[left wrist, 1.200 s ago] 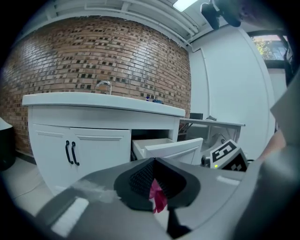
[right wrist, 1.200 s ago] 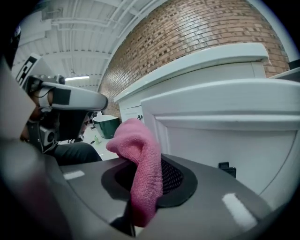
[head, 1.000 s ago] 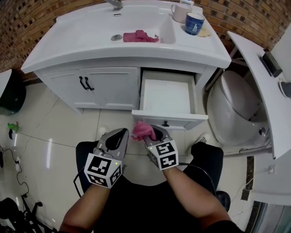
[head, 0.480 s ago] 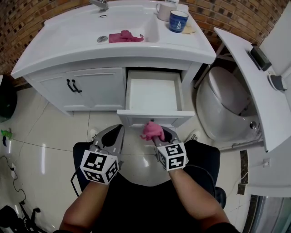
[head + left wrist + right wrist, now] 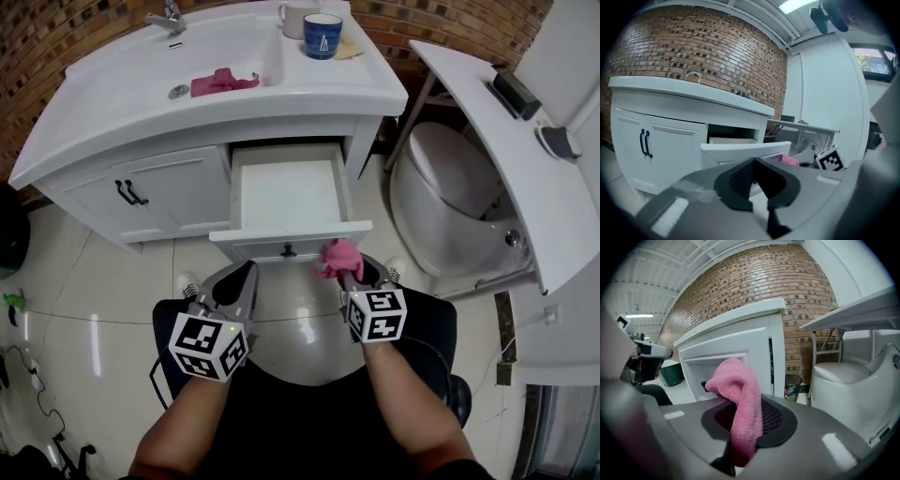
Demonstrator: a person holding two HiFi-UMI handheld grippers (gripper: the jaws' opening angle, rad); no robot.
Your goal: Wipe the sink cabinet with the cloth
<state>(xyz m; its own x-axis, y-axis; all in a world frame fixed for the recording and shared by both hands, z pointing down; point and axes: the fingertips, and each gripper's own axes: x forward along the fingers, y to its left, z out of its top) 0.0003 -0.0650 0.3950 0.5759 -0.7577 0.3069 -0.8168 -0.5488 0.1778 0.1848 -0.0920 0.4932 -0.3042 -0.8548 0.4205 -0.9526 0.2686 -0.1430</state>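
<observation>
Seen from above, a white cabinet (image 5: 159, 192) stands against a brick wall. Its drawer (image 5: 281, 246) is pulled out toward the person and looks empty.

The right hand-held gripper (image 5: 354, 274) is clamped on a pink cloth (image 5: 339, 256). The cloth bunches up above the jaws, just beside the right end of the drawer front. Its own view shows the cloth (image 5: 740, 394) pinched between the jaws of the right hand-held gripper (image 5: 745, 427), with the drawer front and its dark knob (image 5: 704, 384) behind it. Whether the cloth touches the drawer front cannot be told.

The left hand-held gripper (image 5: 242, 279) hangs lower, to the left of the drawer front and apart from it. Its own view shows the jaws of the left hand-held gripper (image 5: 753, 164) together, with nothing between them.

A second cloth (image 5: 222, 82), also pink, lies in the sink (image 5: 141, 70). A blue mug (image 5: 322, 37) stands on the counter (image 5: 356, 80) to the right of the sink. A toilet (image 5: 450, 202) stands to the right of the cabinet.

The step in hand appears to be bringing the cloth to the drawer front to begin a wiping pass.

The next move likely calls for pressing the cloth flat against the panel and sweeping it sideways while steering round the knob. Firm pressure may push the drawer inward, so the free left hand-held gripper could brace it. The cabinet doors (image 5: 159, 192), the sides and the counter may need wiping afterwards.
</observation>
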